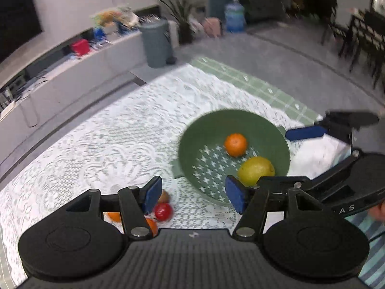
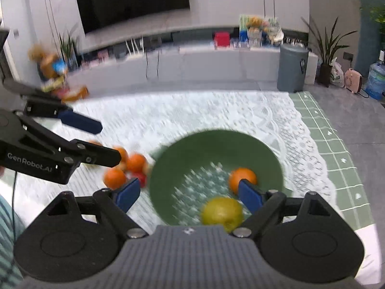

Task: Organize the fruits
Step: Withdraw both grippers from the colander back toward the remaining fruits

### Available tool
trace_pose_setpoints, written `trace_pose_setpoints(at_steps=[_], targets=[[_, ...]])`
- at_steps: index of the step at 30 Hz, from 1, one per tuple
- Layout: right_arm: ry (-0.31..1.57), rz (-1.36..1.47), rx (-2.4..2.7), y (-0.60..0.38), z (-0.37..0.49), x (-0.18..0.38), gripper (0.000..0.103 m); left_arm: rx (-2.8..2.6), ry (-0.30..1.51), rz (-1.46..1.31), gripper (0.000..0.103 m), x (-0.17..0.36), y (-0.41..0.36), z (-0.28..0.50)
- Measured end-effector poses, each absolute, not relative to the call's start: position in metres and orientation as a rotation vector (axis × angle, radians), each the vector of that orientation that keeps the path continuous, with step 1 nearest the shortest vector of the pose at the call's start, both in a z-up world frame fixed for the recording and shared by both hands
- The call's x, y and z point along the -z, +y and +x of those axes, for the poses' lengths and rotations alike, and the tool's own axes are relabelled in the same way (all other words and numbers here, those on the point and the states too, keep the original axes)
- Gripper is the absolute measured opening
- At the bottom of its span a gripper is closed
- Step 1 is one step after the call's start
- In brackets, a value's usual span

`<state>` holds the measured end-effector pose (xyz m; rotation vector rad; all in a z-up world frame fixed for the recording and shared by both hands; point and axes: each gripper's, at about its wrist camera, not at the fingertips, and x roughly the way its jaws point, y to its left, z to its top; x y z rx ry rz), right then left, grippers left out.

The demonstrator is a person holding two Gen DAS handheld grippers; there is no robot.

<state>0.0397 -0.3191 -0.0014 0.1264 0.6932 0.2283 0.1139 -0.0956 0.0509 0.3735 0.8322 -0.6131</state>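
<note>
A green colander bowl (image 1: 199,130) (image 2: 216,133) stands on the lace tablecloth (image 1: 108,149). In it lie an orange (image 1: 235,144) (image 2: 241,177) and a yellow lemon (image 1: 256,171) (image 2: 222,210). Left of the bowl is a loose cluster: oranges (image 2: 136,162), a red fruit (image 1: 163,212) and a brownish one (image 1: 164,196). My left gripper (image 1: 193,196) (image 2: 101,141) hangs open and empty above the cloth, between the cluster and the bowl. My right gripper (image 2: 189,192) (image 1: 274,157) is open and empty above the bowl's near side. Both views are blurred by motion.
A green checked cloth (image 2: 336,144) shows under the lace at the table's far right. Beyond the table are a grey bin (image 2: 292,68), a low white cabinet (image 2: 192,62) with clutter, a dark screen (image 2: 134,0), plants, a water bottle (image 1: 234,15) and dark chairs (image 1: 365,38).
</note>
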Motion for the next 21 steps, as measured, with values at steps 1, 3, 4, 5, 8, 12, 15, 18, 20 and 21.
trace_pose_setpoints(at_steps=[1, 3, 4, 5, 8, 12, 15, 18, 20, 21], targets=[[0.668, 0.136, -0.218, -0.314, 0.037, 0.001, 0.085, 0.599, 0.818, 0.349, 0.071, -0.054, -0.087, 0.111], [0.627, 0.160, -0.188, -0.304, 0.032, 0.000, 0.085, 0.567, 0.790, 0.300, 0.071, -0.058, -0.072, 0.106], [0.612, 0.171, -0.184, -0.300, 0.031, 0.000, 0.085, 0.551, 0.777, 0.271, 0.071, -0.060, -0.063, 0.103], [0.596, 0.179, -0.182, -0.296, 0.029, 0.001, 0.085, 0.537, 0.768, 0.246, 0.071, -0.060, -0.055, 0.102], [0.540, 0.181, -0.175, -0.280, 0.025, 0.004, 0.085, 0.478, 0.721, 0.197, 0.071, -0.060, -0.031, 0.093], [0.494, 0.202, -0.163, -0.263, 0.025, 0.010, 0.086, 0.404, 0.666, 0.149, 0.071, -0.051, -0.004, 0.083], [0.469, 0.219, -0.171, -0.253, 0.026, 0.016, 0.086, 0.371, 0.648, 0.093, 0.071, -0.042, 0.016, 0.081], [0.464, 0.192, -0.184, -0.240, 0.026, 0.020, 0.086, 0.328, 0.639, 0.055, 0.071, -0.031, 0.033, 0.084], [0.464, 0.162, -0.182, -0.231, 0.029, 0.024, 0.086, 0.301, 0.628, 0.054, 0.071, -0.026, 0.039, 0.084], [0.465, 0.151, -0.181, -0.227, 0.030, 0.026, 0.085, 0.293, 0.623, 0.054, 0.071, -0.023, 0.043, 0.085]])
